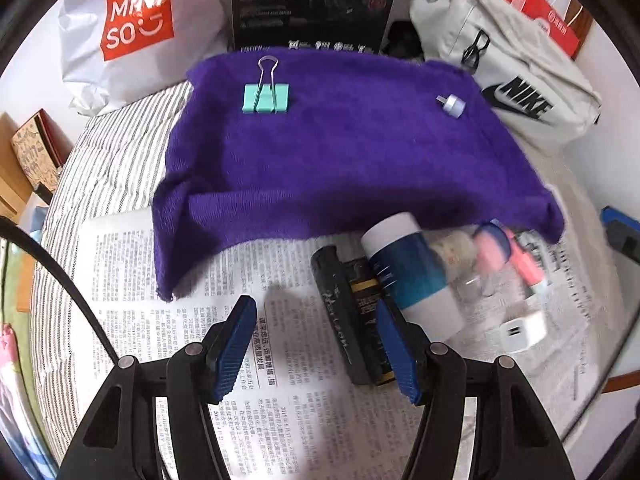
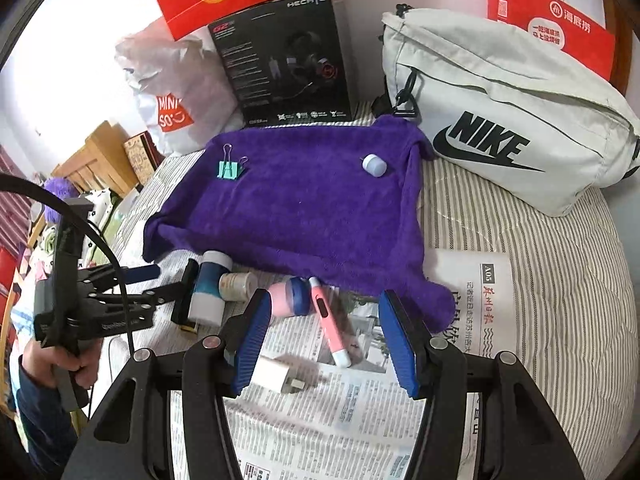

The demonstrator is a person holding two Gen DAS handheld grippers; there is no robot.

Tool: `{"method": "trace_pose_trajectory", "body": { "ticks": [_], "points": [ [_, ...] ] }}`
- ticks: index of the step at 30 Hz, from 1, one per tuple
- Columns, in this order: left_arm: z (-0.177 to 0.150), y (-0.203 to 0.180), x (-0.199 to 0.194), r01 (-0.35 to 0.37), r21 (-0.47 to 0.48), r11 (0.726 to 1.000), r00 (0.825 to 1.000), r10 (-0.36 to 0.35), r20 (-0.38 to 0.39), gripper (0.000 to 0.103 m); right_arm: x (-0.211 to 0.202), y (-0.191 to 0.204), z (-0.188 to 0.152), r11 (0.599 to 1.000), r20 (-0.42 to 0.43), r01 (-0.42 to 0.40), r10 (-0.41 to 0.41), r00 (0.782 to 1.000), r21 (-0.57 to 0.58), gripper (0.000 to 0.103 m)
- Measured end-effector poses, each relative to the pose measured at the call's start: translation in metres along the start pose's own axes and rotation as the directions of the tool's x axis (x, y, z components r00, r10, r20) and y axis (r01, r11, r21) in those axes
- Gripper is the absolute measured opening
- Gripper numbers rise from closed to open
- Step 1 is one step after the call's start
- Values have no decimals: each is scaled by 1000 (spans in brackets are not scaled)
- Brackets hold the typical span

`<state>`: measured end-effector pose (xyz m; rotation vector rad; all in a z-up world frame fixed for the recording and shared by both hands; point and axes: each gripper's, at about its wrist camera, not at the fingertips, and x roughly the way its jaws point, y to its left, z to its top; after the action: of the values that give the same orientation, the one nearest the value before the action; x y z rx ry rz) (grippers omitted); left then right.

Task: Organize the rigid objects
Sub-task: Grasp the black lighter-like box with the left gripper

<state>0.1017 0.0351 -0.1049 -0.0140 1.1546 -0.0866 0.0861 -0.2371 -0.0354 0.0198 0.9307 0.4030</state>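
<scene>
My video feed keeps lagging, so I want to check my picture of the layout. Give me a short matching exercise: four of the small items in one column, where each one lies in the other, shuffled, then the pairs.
Items:
1. mint binder clip
2. small lavender cap
3. white charger
4. pink pen

Places:
A. on the newspaper, between the open right tongs
B. far left part of the purple towel
C. on the newspaper, its far end at the towel's near edge
D. far right part of the purple towel

Pairs: 1-B, 2-D, 3-A, 4-C
</scene>
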Motion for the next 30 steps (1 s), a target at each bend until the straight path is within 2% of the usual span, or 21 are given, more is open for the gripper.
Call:
{"method": "trace_pose_trajectory", "body": {
  "ticks": [2,6,12,15,17,19,24,29,30],
  "points": [
    [-2,2,4,-1,-4,1000,1000,1,-2,63,0,2,-2,1000,-3,4,-4,1000,-4,56],
    [-11,16,-1,-9,-46,999,1000,9,4,60,3,3,-6,1000,-17,3,-4,1000,-9,56],
    [-16,17,4,-15,-46,999,1000,15,-10,60,13,5,-6,1000,-34,-10,9,999,-17,56],
    [-15,10,6,-57,-25,998,998,57,-9,60,18,7,-7,1000,-48,-12,11,999,-25,56],
    [-17,6,7,-90,-5,996,996,90,-7,57,21,8,-8,999,-53,-10,9,999,-30,56],
    [-20,7,3,-90,3,996,996,90,5,40,22,7,-9,1000,-57,-12,11,998,-28,56],
    [-26,21,-3,-79,-13,997,997,79,5,39,23,3,-12,1000,-61,-9,8,998,-25,56],
    [-24,15,-2,-61,39,997,998,60,27,39,29,-3,-13,1000,-73,2,-3,997,-12,56],
    [-24,13,-1,-57,54,997,998,56,30,36,30,-4,-14,1000,-75,4,-5,997,-12,56]
  ]
}}
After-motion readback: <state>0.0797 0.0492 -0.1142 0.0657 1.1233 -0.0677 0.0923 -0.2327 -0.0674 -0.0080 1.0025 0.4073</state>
